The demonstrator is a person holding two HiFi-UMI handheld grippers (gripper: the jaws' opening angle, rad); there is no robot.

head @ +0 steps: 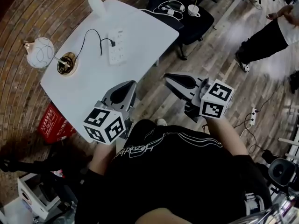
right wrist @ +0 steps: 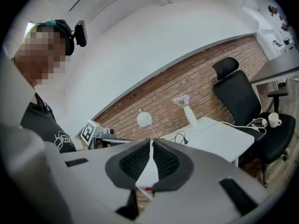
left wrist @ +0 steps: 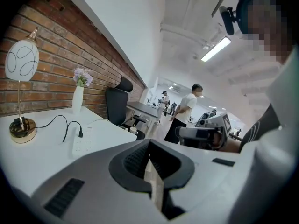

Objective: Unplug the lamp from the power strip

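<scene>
On the white table [head: 140, 36] ahead of me, the lamp [head: 39, 52] stands at the far left edge: round white shade, thin stem, gold base. Its black cord [head: 88, 34] loops across the tabletop to a black plug [head: 112, 42], which sits in the white power strip [head: 116, 46] lying flat near the table's middle. So the lamp is plugged in.

A white vase [head: 96, 3] with pale flowers stands at the far corner by the brick wall. Past the table there's a black office chair [head: 196, 24] with a white mug [head: 193, 10] and some cables on its seat.

My left gripper [head: 134, 83] is over the near edge of the table, well apart from the strip. Its jaws are together with nothing between them, as the left gripper view confirms [left wrist: 149, 141].

My right gripper [head: 167, 77] is beside the table over the wood floor, also well short of the strip. Its jaws are closed tip to tip and empty [right wrist: 152, 141].

A red box [head: 53, 122] sits on the floor under the table's left side, and a person [head: 266, 38] stands at the upper right.
</scene>
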